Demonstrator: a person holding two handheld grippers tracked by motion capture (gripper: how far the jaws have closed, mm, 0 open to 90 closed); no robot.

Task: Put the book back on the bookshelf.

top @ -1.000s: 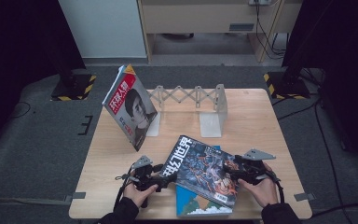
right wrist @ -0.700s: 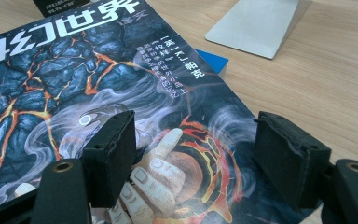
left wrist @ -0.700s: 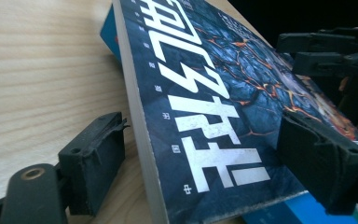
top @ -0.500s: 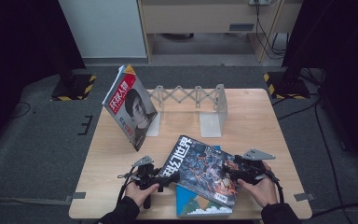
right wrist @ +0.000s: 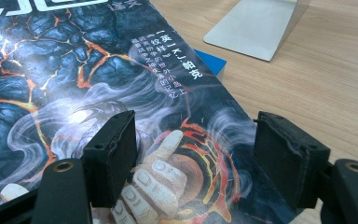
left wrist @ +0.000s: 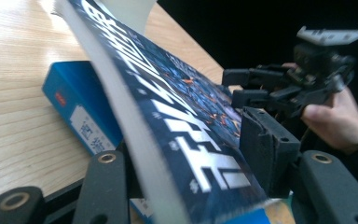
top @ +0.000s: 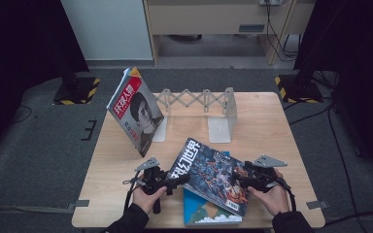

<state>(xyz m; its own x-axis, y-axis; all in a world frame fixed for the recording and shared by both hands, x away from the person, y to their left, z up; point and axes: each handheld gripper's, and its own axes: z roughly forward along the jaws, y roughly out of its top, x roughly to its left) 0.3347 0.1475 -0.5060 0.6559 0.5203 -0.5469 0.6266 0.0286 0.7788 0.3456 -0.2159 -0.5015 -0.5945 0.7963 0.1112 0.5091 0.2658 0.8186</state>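
Observation:
A dark book with a lava-patterned cover [top: 209, 177] lies tilted on a blue book [top: 209, 216] at the table's front. My left gripper [top: 178, 179] is at its left corner. In the left gripper view the book's page edge [left wrist: 140, 140] runs between the jaws of the left gripper [left wrist: 182, 154]. They have just been closing, and a gap still shows beside the left jaw. My right gripper [top: 241, 177] is at the book's right edge. In the right gripper view the pads of the right gripper [right wrist: 196, 135] stand apart over the cover [right wrist: 74, 56], pressing nothing.
A magazine with a red title and a portrait [top: 136, 111] leans against the left end of an expanding metal book rack [top: 196, 99]. The rack's right bookend [top: 221, 124] stands behind the book. Bare wooden table [top: 277, 131] lies to the right and at the far left.
My left gripper has edged right onto the book's left corner. The book, the blue book and my right gripper stay where they were.

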